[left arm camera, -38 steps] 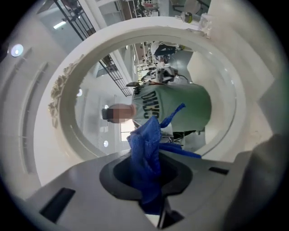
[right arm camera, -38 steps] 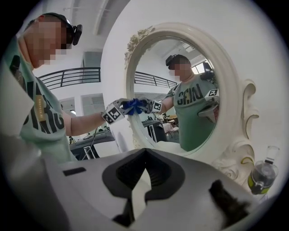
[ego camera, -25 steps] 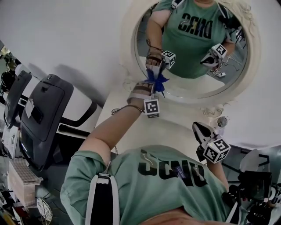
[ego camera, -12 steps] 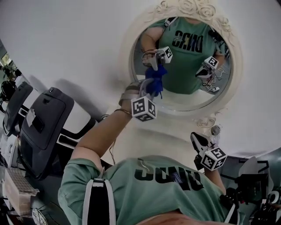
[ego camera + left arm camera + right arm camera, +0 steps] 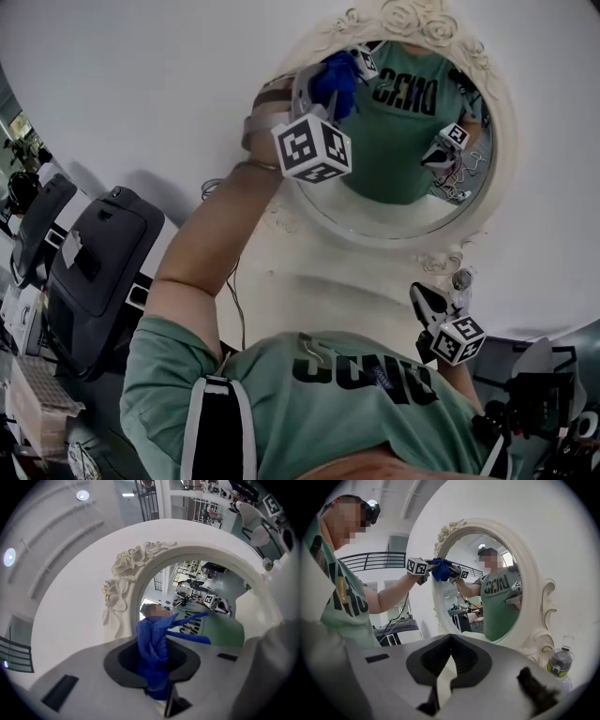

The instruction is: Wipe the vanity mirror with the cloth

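The oval vanity mirror [image 5: 412,141] has a white frame carved with roses [image 5: 126,566] and stands against a white wall. My left gripper [image 5: 328,98] is raised to the upper left of the glass and is shut on a bunched blue cloth [image 5: 336,80]. In the left gripper view the cloth [image 5: 152,651] sticks out of the jaws just in front of the glass [image 5: 206,620]. In the right gripper view the cloth [image 5: 440,569] touches the mirror [image 5: 492,588] near its top left rim. My right gripper [image 5: 433,305] hangs low at the right, shut, nothing in it [image 5: 450,665].
A small clear bottle [image 5: 459,279] stands by the mirror's foot, also seen as the bottle [image 5: 559,662] in the right gripper view. Dark office chairs [image 5: 94,253] stand at the left. The white vanity top [image 5: 319,281] lies below the mirror. Dark equipment [image 5: 534,403] sits at the lower right.
My left gripper has risen with the cloth from the mirror's lower left edge to the upper left of the glass. The right gripper has stayed low at the right.
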`<state>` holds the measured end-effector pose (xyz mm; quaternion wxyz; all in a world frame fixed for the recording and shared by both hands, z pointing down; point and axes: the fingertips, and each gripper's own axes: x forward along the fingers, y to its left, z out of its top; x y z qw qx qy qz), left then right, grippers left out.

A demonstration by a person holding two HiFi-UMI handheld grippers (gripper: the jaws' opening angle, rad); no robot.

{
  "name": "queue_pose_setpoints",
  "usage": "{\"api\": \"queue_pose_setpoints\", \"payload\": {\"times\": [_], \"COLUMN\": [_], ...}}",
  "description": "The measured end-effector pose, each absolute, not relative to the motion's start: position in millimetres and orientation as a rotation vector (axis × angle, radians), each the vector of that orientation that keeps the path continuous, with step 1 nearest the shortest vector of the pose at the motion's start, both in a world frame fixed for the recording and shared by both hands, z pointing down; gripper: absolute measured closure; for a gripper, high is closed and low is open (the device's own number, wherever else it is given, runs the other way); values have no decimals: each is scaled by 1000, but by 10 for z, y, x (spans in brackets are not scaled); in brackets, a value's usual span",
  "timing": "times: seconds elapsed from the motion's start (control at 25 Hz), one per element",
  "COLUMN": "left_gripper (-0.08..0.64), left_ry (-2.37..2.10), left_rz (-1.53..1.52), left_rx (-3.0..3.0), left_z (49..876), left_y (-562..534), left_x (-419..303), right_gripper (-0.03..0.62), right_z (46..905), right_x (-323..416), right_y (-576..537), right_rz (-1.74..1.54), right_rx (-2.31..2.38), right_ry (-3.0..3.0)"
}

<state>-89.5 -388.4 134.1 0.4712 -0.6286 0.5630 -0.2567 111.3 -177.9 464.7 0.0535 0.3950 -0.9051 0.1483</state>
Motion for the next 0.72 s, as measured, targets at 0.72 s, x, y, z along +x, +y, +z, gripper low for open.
{"api": "queue_pose_setpoints", "payload": {"times": [0.72], "left_gripper": [493], "left_ry": [1300], "left_rz": [-643], "left_rx": [-1327], "left_z": [2237], "left_y": [-3987], "left_x": [-987], "right_gripper": [584], "right_z": [4702], "right_x": [1073], "right_y": [-1806], "right_rz": [490], "right_rx": [1165], "right_ry": [-2677]}}
